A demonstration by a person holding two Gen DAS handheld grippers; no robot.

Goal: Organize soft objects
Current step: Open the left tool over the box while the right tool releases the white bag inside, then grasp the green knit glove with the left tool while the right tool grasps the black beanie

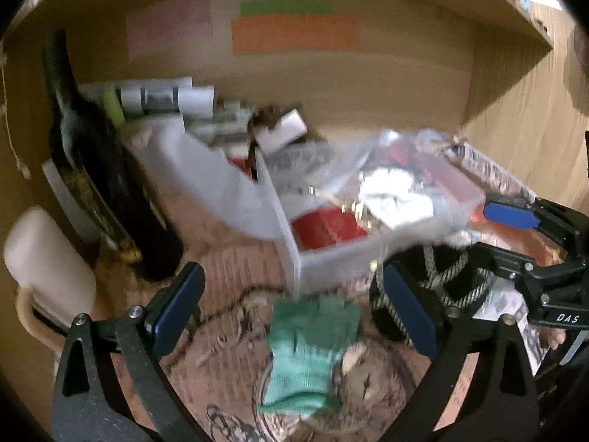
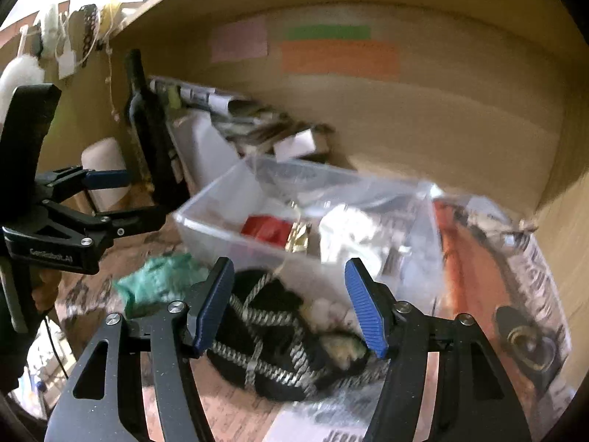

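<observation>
Left claw (image 1: 294, 313) spread wide, pads clear of everything; green glove (image 1: 313, 346) lying flat just beyond and between the fingertips, its cuff end lost in blur. Right claw (image 2: 291, 302) half spread, gripping nothing; black knit piece with white stripes (image 2: 279, 342) bunched between and below the pads, not pressed by them, its far edge merging with something pale and fuzzy, too smeared to name. Clear plastic bin (image 2: 206, 228) just ahead of both claws, contents hazy behind its walls: something red (image 2: 267, 228), crumpled white. Dark bottle (image 1: 92, 184) well left of left claw, neck cut by shadow.
</observation>
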